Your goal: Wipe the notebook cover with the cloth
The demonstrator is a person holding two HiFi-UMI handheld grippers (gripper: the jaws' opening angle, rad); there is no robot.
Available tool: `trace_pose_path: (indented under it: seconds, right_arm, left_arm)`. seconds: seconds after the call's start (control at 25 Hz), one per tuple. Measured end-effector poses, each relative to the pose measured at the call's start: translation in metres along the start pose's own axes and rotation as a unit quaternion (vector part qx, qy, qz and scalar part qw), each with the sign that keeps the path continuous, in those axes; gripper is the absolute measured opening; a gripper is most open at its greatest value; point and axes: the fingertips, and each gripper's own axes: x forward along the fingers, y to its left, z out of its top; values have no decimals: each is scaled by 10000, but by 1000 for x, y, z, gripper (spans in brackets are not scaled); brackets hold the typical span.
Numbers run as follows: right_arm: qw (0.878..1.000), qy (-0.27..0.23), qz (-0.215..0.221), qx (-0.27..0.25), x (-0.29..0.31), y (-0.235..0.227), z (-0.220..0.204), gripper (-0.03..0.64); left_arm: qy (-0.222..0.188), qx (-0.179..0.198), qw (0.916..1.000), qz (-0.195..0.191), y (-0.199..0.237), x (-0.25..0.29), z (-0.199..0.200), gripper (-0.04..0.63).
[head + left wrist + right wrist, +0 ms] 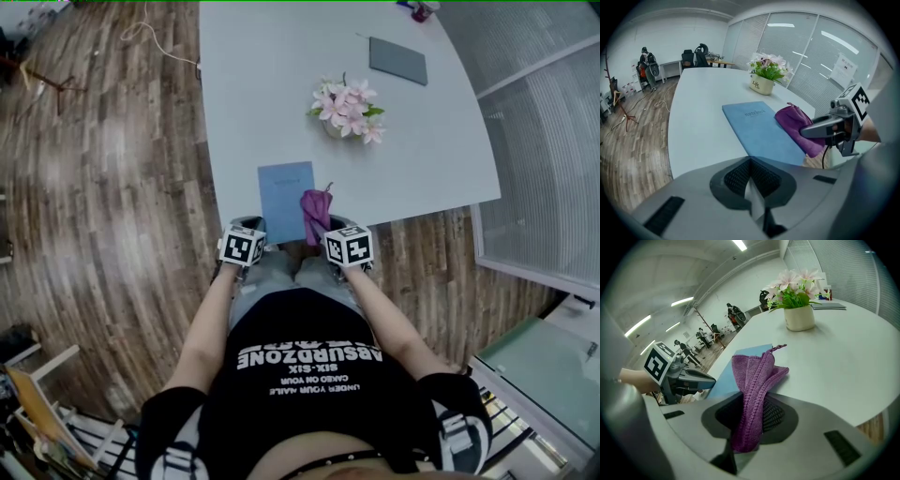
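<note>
In the head view a white counter (272, 84) fills the upper middle of the frame, with wooden floor (103, 187) to its left. A blue notebook (286, 202) lies flat near the counter's lower edge. A purple cloth (316, 214) sits bunched against the notebook's right side. The left claw (244, 234) is at the counter's edge just below and left of the notebook, and the right claw (345, 239) is just below the cloth. A flower pot (345, 111) stands above the notebook, and a dark pad (397, 60) lies at the upper right.

In the left gripper view the left claw (752, 187) has its jaws pressed together with nothing between them. The notebook (759, 129) is in mid-frame, apart from the jaws. The cloth (797, 124) is at its right.

In the right gripper view the right claw (750, 427) is clamped on the cloth (754, 380), which runs up out of the jaws onto the counter beside the notebook (736, 366).
</note>
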Motion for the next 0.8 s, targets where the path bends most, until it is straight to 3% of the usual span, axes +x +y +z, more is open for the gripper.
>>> trace_pose_path:
  seconds: [0.8]
  right_arm:
    - [9999,-2,127,76,26,49,1,95]
  left_arm:
    - [24,255,9992,-316,-1,-2,1,15]
